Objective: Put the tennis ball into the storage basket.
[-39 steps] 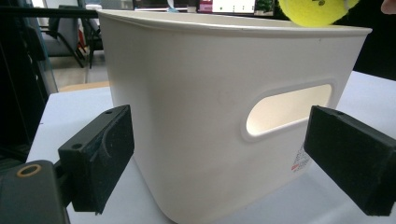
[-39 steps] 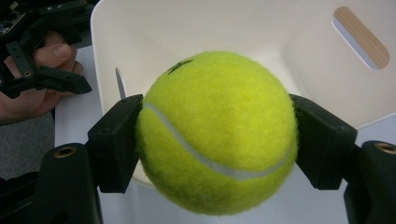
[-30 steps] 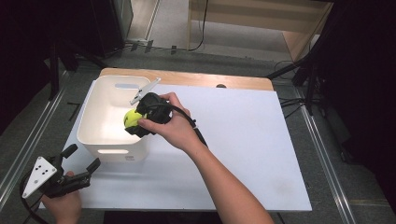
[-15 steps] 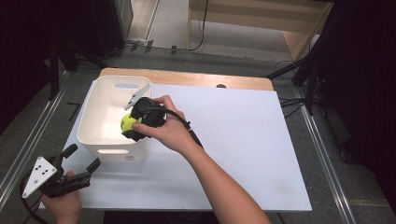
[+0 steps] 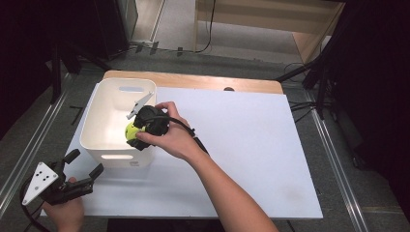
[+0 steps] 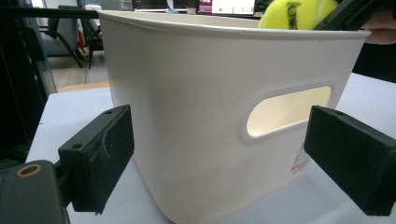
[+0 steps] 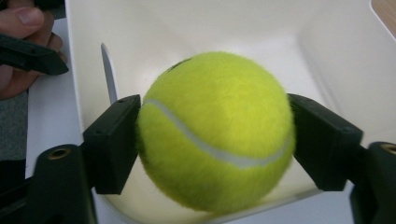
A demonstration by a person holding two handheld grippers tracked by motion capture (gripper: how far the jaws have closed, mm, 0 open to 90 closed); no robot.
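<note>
Right hand-held gripper (image 5: 138, 133) sits over the right half of the white bin (image 5: 99, 116), at about 9 o'clock from the middle of the white surface (image 5: 251, 145). A yellow-green tennis ball (image 7: 215, 130) lies between its jaws, above the bin's interior. Its jaws have just been opening. In the right gripper view the left pad lies against the ball's side and the right pad meets its edge with a slight blur there; whether the pads press on the ball or have let go cannot be told. The bin floor shows pale below and behind the ball.

In the high view the ball (image 5: 130, 130) shows as a small yellow patch at the gripper's left, inside the bin's right wall. The person's right hand (image 5: 167, 135) wraps the gripper body, forearm running toward 5 o'clock.

Left hand-held gripper (image 5: 80, 166) rests at 7 o'clock on the surface, near its front-left corner, jaws spread wide and released, nothing between them. It points at the bin's near wall; in the left gripper view the handle cutout (image 6: 287, 112) sits between the two pads, apart from both. The ball's top (image 6: 299, 14) shows above the rim at 1 o'clock.
</note>
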